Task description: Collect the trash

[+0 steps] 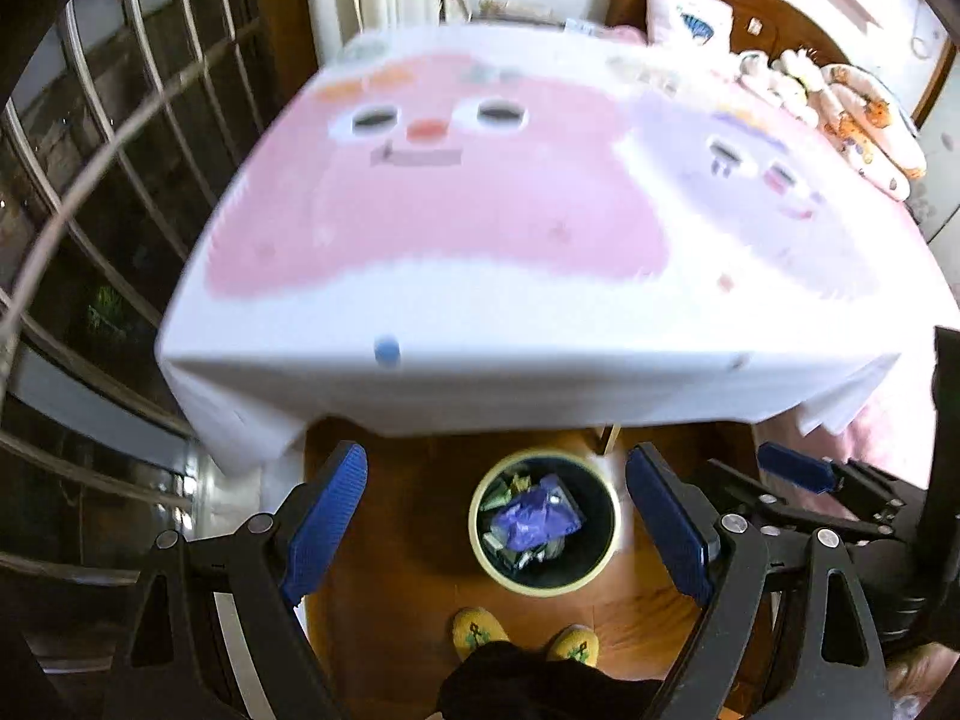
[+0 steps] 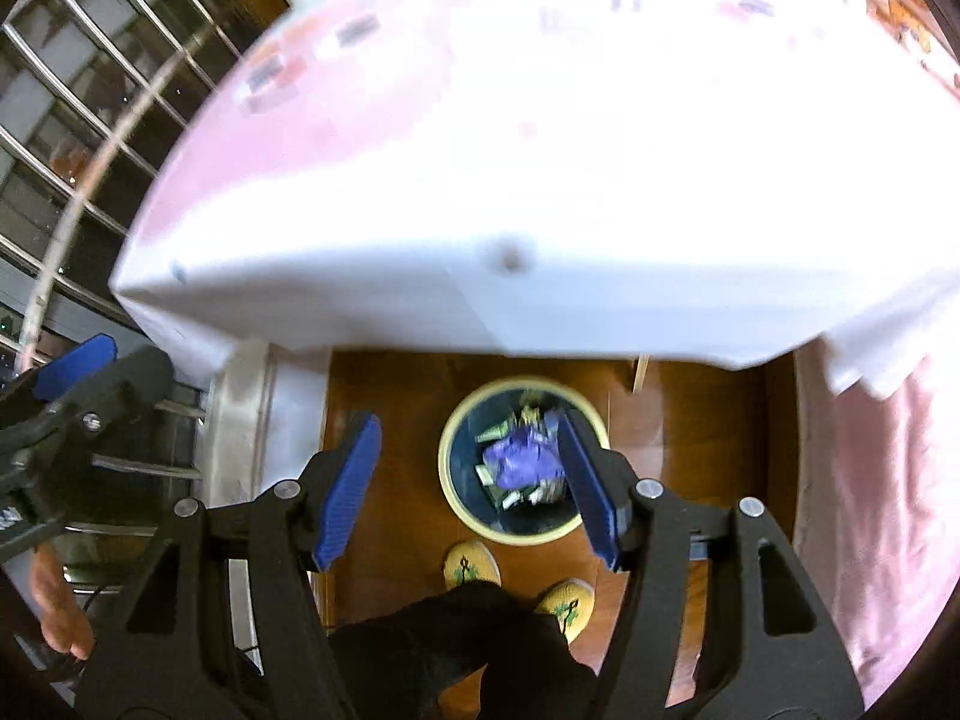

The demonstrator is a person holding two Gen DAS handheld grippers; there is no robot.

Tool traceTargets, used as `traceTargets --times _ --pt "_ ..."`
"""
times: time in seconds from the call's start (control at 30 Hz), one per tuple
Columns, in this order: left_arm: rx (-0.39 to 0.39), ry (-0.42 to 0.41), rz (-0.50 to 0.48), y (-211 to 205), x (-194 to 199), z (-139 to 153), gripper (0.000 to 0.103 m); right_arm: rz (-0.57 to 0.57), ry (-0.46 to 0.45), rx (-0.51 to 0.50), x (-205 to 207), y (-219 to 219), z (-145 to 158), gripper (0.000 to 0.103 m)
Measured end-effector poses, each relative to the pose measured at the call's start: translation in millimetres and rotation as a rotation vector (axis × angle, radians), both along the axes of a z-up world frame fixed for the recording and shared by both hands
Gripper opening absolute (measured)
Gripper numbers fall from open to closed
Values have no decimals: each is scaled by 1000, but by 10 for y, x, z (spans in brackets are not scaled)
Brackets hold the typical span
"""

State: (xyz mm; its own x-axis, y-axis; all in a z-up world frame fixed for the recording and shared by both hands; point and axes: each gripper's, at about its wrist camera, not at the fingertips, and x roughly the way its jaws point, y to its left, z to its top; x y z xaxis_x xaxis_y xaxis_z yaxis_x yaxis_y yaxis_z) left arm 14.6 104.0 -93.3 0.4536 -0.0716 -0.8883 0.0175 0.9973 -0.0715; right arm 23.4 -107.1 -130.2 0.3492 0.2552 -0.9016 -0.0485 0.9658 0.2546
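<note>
Purple wrapper (image 1: 538,517) already fills the near bin (image 1: 607,564). Left gripper (image 1: 497,531) and right gripper (image 2: 468,489) hang spread, empty. Scan the blurred table (image 1: 480,372) slowly before reaching.

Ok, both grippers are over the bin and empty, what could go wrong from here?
1. The trash bin already holds a purple bag and wrappers; more drops may spill onto the floor.
2. The slippered feet stand right beside the bin, so a step could tip it.
3. The left gripper and right gripper, both open, hang close together; they might collide when turning back to the table.
</note>
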Motion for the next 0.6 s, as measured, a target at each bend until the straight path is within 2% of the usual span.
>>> traceTargets --times 0.2,0.4,0.6 --pt "-8 -71 -11 16 47 783 89 -28 -82 -6 56 -82 836 60" --pt "11 -116 -12 10 92 1288 89 -63 -137 -5 66 -160 1516 62" --pt "15 -151 -10 -16 83 1676 89 -76 -180 -3 33 -140 1970 62"
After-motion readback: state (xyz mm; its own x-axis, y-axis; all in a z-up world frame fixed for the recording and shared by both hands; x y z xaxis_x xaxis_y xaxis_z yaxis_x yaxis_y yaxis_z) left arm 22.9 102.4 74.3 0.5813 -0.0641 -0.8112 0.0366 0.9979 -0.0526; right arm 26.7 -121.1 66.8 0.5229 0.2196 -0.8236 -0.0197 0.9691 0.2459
